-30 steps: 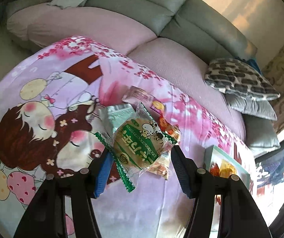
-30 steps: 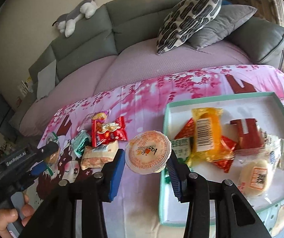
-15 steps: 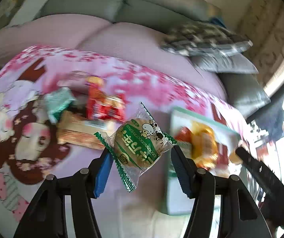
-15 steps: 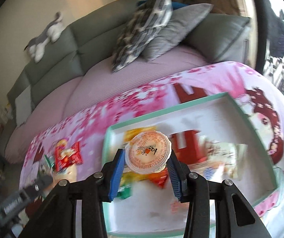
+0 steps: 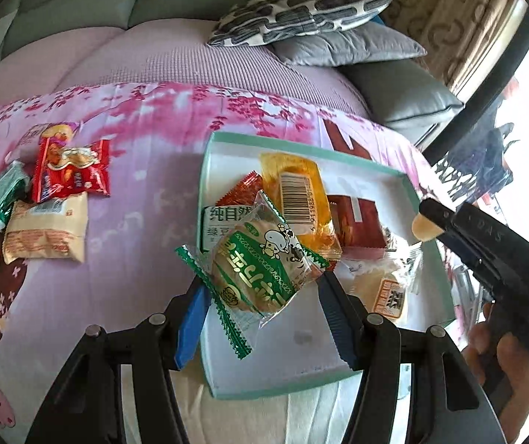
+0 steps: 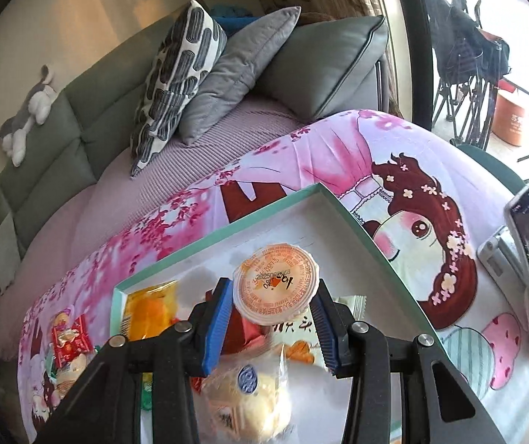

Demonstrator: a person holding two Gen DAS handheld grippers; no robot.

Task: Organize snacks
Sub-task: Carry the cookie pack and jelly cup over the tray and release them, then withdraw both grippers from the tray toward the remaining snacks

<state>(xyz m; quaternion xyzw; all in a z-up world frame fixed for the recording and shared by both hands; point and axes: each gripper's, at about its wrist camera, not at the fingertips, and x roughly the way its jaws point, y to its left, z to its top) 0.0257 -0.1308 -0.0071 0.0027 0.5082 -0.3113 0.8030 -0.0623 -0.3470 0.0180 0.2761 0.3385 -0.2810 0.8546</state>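
Left wrist, tray (image 5: 427,199) holding snack packets (image 5: 294,188)

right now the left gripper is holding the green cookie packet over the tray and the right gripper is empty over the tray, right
Not quite. The right gripper is not empty: the right wrist view shows it clamped on an orange jelly cup over the tray. The left gripper does hold the green cookie packet over the tray.
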